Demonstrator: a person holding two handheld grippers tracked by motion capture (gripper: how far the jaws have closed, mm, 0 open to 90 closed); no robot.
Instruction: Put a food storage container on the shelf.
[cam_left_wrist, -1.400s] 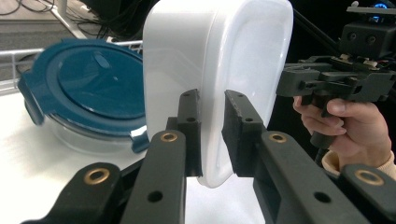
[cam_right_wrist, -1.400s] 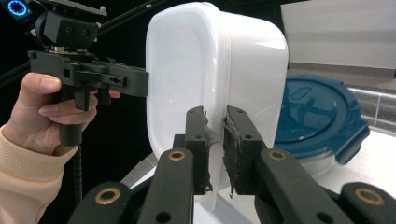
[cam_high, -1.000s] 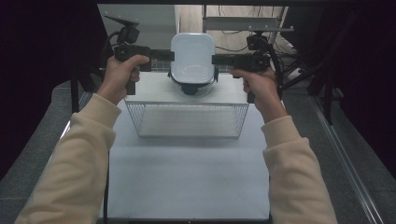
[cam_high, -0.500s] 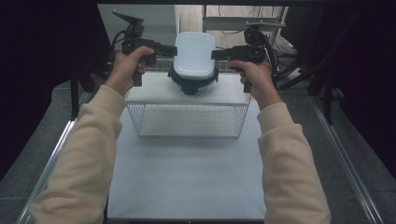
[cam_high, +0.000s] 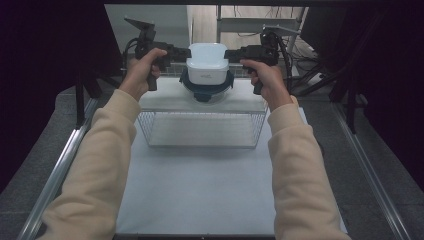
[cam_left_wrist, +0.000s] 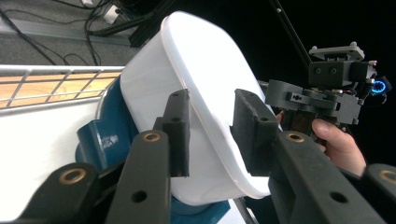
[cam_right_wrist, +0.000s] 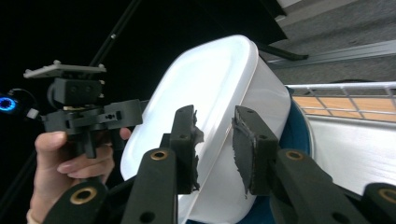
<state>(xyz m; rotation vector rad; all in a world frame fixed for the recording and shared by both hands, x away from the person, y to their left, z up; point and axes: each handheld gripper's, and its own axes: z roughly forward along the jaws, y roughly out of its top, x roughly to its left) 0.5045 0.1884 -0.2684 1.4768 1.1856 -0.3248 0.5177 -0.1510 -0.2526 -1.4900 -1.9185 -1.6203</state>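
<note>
- Your left gripper (cam_high: 181, 52) sits at the left edge of the white container (cam_high: 207, 62); its jaws have just been opening, and the rim lies between the pads with a visible gap.
- Your right gripper (cam_high: 231, 54) is likewise at the container's right edge, jaws just opened, released.
- The white container rests on the dark blue bowl (cam_high: 206, 89), which stands on the wire basket (cam_high: 202, 129) on the bench (cam_high: 200, 190).
</note>
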